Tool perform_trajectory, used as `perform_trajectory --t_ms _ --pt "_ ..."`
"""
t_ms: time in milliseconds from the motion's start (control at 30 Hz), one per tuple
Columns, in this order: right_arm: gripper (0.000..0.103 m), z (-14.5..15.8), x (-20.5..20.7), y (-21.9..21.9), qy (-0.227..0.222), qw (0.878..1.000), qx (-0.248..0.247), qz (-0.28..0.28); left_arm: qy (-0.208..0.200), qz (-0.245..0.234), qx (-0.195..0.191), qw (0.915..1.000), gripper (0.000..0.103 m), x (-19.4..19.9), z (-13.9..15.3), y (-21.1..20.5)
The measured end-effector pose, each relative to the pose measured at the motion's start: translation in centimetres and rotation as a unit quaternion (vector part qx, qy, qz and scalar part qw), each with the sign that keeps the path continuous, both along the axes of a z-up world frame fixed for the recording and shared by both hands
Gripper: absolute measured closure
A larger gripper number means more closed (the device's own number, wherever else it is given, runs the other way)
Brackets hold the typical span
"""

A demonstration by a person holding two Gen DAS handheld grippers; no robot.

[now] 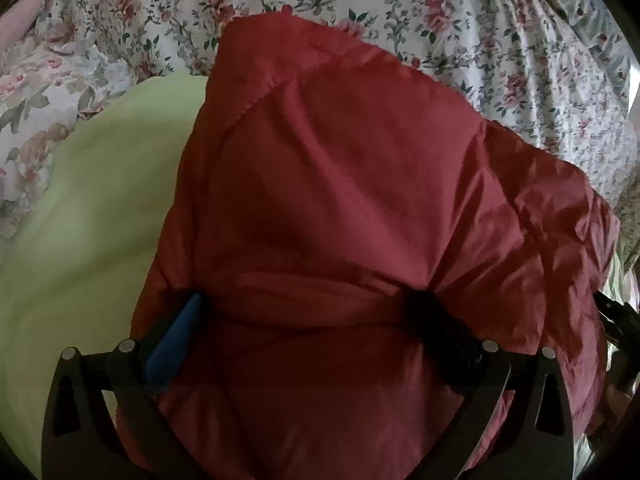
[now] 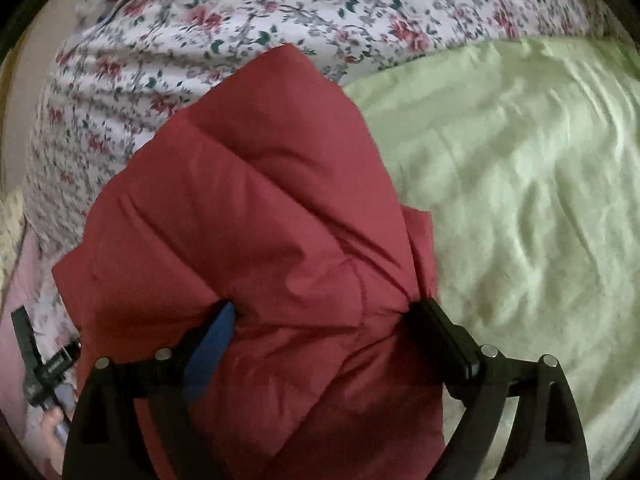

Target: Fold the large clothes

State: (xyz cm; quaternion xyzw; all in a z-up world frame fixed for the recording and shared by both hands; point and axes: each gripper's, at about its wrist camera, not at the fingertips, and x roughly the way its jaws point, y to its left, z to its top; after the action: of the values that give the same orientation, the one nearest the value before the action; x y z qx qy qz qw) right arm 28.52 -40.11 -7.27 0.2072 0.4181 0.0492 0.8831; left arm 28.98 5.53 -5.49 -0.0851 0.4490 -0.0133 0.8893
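A large dark red padded jacket [image 1: 340, 200] fills the middle of the left wrist view, and it also fills the left half of the right wrist view [image 2: 248, 208]. My left gripper [image 1: 308, 308] is shut on a thick bunched fold of the jacket, with the blue pad [image 1: 176, 344] pressed into the cloth. My right gripper [image 2: 324, 316] is shut on another bunched fold of the same jacket, its blue pad [image 2: 212, 344] against the fabric. The jacket hangs forward from both grippers over the bed. The part of the jacket beneath the grippers is hidden.
A pale green sheet [image 2: 520, 200] covers the bed surface, also seen in the left wrist view [image 1: 88, 200]. A floral quilt [image 1: 360, 8] lies behind, and in the right wrist view [image 2: 240, 16] too. The other gripper's handle [image 2: 36, 364] shows at the lower left.
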Motion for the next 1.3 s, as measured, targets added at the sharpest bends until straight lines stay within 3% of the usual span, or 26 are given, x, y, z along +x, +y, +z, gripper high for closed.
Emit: perform_trajectory --t_ms 200,467,833,1133,1300 --pt "0.012 0.5 -0.3 0.2 0.000 1.000 -0.003 0.000 -0.012 -0.001 -0.027 0.9996 0.000 -2.2 1.4 0.6" --pt "0.012 1.3 -1.1 0.4 -0.006 1.000 -0.013 -0.002 -0.033 0.011 -0.092 0.9952 0.000 -5.1 2.9 3.0" --pt "0.010 2.6 -2.7 0.2 -0.001 1.000 -0.022 0.002 -0.025 0.039 -0.116 0.9921 0.000 -5.5 1.5 6.0" --pt "0.010 2.5 -3.1 0.6 0.010 0.999 -0.032 0.022 -0.012 0.033 -0.111 0.9932 0.000 -4.8 0.4 6.1" --pt "0.010 2.7 -3.5 -0.2 0.010 1.000 -0.019 0.018 -0.005 0.037 -0.128 0.9911 0.000 -4.1 0.1 6.4"
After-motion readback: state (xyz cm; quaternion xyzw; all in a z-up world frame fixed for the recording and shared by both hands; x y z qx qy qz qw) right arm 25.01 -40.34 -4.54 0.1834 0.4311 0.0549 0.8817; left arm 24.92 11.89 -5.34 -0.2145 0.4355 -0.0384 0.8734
